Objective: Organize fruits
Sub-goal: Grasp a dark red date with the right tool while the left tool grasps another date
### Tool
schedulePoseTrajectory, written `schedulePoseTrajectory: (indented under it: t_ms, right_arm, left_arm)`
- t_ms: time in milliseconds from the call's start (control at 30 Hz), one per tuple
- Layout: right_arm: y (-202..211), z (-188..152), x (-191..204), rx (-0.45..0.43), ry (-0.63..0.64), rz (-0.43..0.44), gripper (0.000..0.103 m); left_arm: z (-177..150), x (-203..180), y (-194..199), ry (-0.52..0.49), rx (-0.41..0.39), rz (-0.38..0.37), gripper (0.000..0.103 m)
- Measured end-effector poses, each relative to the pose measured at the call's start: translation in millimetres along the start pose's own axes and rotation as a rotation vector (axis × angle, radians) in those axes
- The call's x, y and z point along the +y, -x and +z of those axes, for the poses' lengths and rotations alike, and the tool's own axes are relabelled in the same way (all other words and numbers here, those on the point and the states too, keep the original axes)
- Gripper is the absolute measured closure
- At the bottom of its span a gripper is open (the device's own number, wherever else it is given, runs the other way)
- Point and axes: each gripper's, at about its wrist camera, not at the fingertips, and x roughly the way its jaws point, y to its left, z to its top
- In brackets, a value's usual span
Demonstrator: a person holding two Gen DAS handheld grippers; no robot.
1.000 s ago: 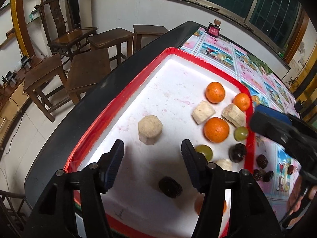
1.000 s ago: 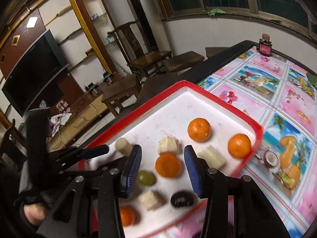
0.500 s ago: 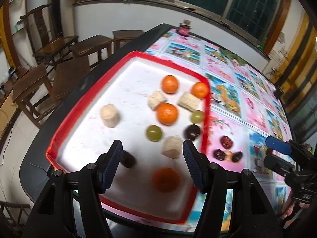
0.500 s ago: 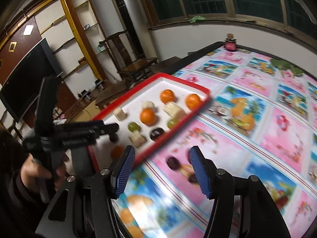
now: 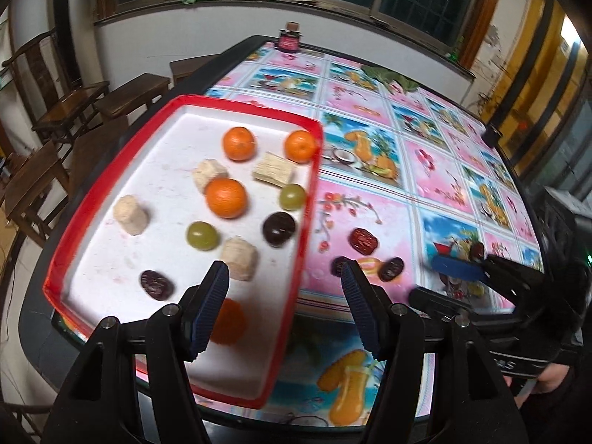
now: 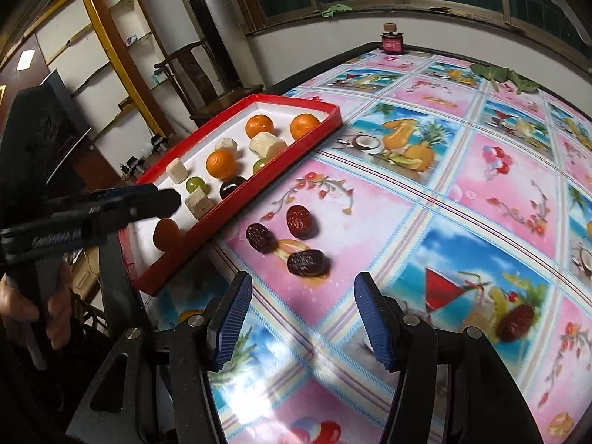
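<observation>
Wrinkled dark dates (image 6: 306, 262) – glossy tablecloth (image 6: 499, 170); right claw (image 6: 303, 318) gapes.

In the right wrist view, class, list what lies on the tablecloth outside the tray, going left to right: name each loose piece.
darkest date → reddish date → brown date nearest the right gripper → lone date at far right

Black claw (image 6: 302, 314) frames, blue ribbed pads (image 6: 372, 320), silver screws; bare-skinned hand (image 6: 44, 305).
</observation>
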Motion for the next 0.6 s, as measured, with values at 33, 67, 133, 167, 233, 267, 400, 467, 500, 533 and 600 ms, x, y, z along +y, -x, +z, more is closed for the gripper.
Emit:
schedulePoseTrajectory:
  t_ms: [33,67,133,167,233,267,400,467,500,533,600]
  right_arm:
    - [-4,3,1,-0.001,0.012,-0.004,0.046]
    - [-9,5,3,0.002,0.025,-0.002,0.047]
    - [-20,9,7,0.012,0.048,-0.012,0.05]
    - [-25,10,8,0.019,0.063,-0.03,0.052]
    - [-33,10,12,0.032,0.087,-0.069,0.067]
    - [-36,9,13,0.036,0.101,-0.08,0.07]
    - [-33,3,10,0.027,0.111,-0.098,0.076]
    - [-27,1,4,0.017,0.097,-0.105,0.076]
    - [-25,1,1,0.015,0.09,-0.105,0.076]
    - [-23,1,-2,0.013,0.081,-0.102,0.076]
    - [-18,1,-8,0.002,0.061,-0.099,0.076]
  left_arm:
    - [-1,-2,0,-0.008,-0.001,0.0,0.041]
    - [-1,-5,-1,-0.019,-0.001,0.002,0.04]
    - [-1,-9,-2,-0.03,-0.003,0.004,0.041]
    - [-1,-11,-3,-0.036,-0.002,0.005,0.041]
    - [-1,-16,-5,-0.057,0.001,0.003,0.042]
    - [-1,-19,-7,-0.071,0.007,0.0,0.047]
    - [-2,-31,-18,-0.114,0.035,-0.021,0.055]
    - [-3,-38,-26,-0.137,0.056,-0.034,0.064]
    - [-4,-41,-29,-0.144,0.064,-0.039,0.07]
    - [-5,-45,-34,-0.156,0.079,-0.04,0.073]
    - [-6,-49,-41,-0.171,0.095,-0.042,0.077]
